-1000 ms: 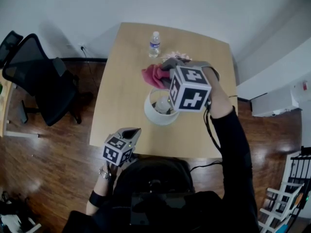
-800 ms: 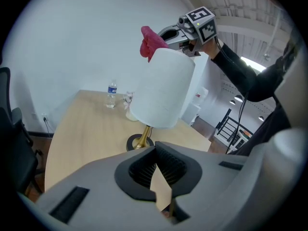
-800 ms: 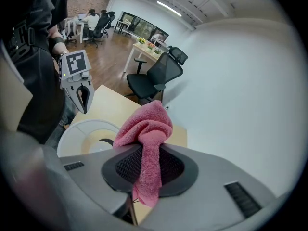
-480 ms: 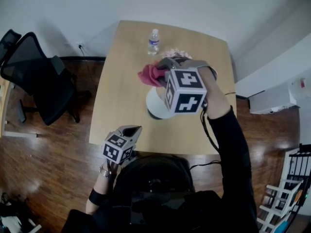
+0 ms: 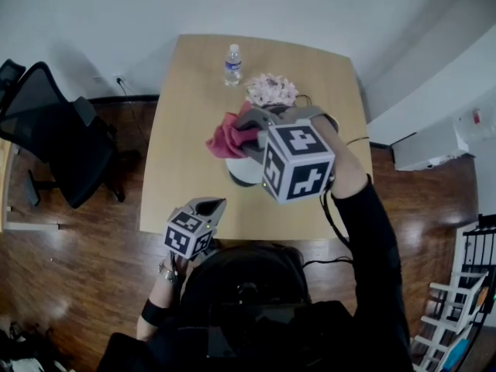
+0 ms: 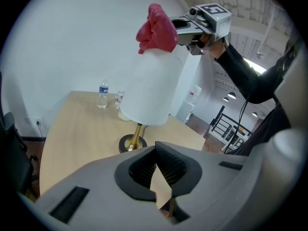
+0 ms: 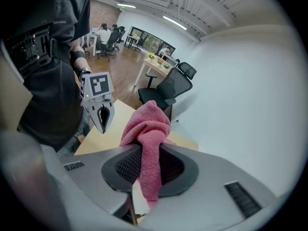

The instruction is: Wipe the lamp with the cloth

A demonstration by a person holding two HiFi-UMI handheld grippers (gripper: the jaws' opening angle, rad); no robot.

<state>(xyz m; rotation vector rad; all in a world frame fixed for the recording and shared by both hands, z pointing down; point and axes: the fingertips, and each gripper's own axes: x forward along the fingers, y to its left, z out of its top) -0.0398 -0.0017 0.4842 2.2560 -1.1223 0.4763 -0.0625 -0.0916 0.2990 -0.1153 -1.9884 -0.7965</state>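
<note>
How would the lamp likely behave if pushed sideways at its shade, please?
The lamp probably tips easily: a wide white shade sits high on a thin brass stem over a small round base. It looks light for its size, so it may also slide on the smooth table.

surface: wooden table (image 5: 182,149) | on it: lamp (image 5: 242,173), water bottle (image 5: 232,64), pink bundle (image 5: 271,90)

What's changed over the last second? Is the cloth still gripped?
The right gripper has carried the red cloth across the top of the lamp shade toward the person, now hiding more of the shade in the head view. Nothing was picked up or let go. Unchanged: its jaws stay clamped on the cloth; the left gripper stays shut and empty near the table edge.
</note>
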